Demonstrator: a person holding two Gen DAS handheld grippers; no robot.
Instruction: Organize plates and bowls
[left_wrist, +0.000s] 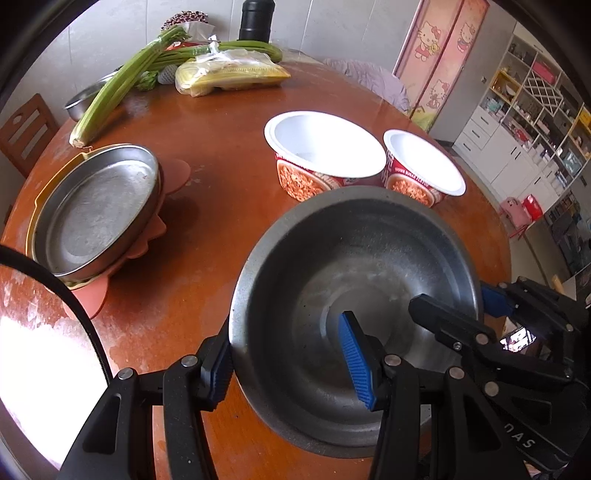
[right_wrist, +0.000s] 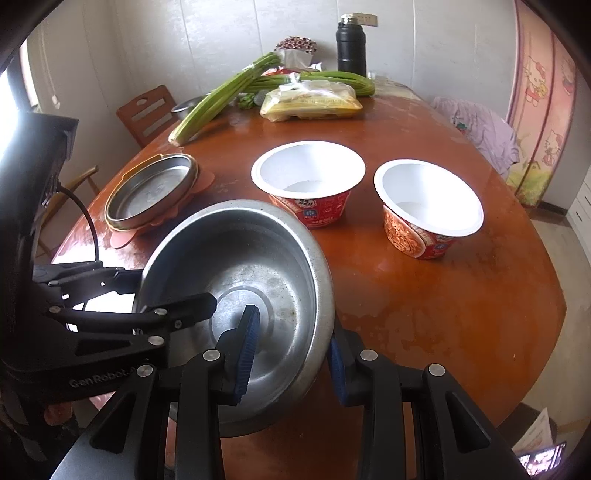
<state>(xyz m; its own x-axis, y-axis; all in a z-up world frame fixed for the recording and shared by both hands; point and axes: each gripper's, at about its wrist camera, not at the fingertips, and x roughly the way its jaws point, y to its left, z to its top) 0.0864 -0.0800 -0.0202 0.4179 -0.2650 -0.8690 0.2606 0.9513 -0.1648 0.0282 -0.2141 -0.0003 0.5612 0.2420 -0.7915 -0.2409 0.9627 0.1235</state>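
Your left claw (left_wrist: 291, 363) pinches one side of the big metal bowl (left_wrist: 354, 295), with one blue pad inside the bowl and one outside on its rim, and your right claw (right_wrist: 291, 354) pinches the other side the same way, nearly closed on the thin wall. The bowl sits tilted between your two claws, just above the brown surface (right_wrist: 424, 302). Past the claws stand two white paper bowls (right_wrist: 308, 177) side by side, and off to the left of the claws lies a flat metal plate (left_wrist: 98, 210) on a pink mat (left_wrist: 173, 177).
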